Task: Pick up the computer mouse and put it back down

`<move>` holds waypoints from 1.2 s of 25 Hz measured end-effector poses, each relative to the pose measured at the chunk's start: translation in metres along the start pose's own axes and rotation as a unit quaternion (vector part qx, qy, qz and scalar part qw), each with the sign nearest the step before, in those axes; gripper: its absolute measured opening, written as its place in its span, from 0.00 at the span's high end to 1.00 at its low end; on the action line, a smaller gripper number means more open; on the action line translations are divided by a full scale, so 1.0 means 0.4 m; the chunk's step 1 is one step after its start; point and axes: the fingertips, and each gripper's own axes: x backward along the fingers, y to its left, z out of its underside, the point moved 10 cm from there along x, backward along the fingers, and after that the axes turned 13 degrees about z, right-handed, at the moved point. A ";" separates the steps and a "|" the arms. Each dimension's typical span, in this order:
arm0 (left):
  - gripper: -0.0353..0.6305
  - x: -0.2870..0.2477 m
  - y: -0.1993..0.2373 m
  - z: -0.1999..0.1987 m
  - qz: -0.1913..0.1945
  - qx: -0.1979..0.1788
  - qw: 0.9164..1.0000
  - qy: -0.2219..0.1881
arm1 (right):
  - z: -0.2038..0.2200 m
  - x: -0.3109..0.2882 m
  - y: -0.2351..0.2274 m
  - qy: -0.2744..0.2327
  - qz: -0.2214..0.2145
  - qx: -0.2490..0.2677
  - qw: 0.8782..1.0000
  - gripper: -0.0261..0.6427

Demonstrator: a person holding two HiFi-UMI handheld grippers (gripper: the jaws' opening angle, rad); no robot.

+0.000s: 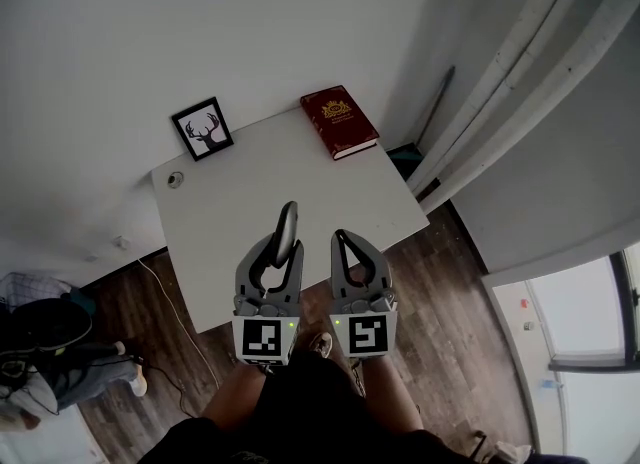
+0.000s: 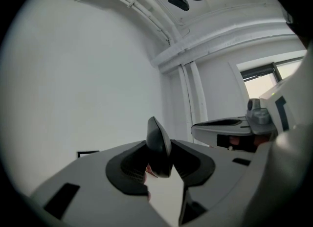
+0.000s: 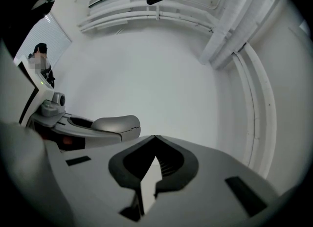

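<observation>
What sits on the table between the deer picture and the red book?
Nothing: in the head view, bare white table separates the deer picture from the red book.

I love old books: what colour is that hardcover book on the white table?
The hardcover book is dark red with a gold emblem; head view shows it best.

Bright and soft all through the head view, lit by daylight from the window (image 1: 585, 317) at the lower right, washed out nearly white. Only faint shadows on the white table (image 1: 230, 242). Round and bent like a fishbowl in both gripper views, with black corners. Dark and a little fuzzy up close on the computer mouse (image 2: 159, 147).
</observation>
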 end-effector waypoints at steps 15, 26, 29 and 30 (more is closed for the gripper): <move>0.74 -0.053 -0.012 0.004 0.012 -0.005 1.000 0.008 | 0.016 -0.027 -0.037 -0.002 -0.002 -0.002 1.000 0.93; 0.74 -0.135 0.047 0.028 0.035 0.003 0.999 0.017 | 0.047 -0.093 -0.048 0.013 0.024 -0.006 1.000 0.93; 0.74 -0.155 0.066 0.031 0.041 0.007 0.999 0.020 | 0.053 -0.115 -0.046 0.018 0.028 -0.009 0.999 0.93; 0.74 -0.164 0.074 0.035 0.043 0.008 0.999 0.021 | 0.055 -0.124 -0.045 0.020 0.029 -0.008 0.999 0.93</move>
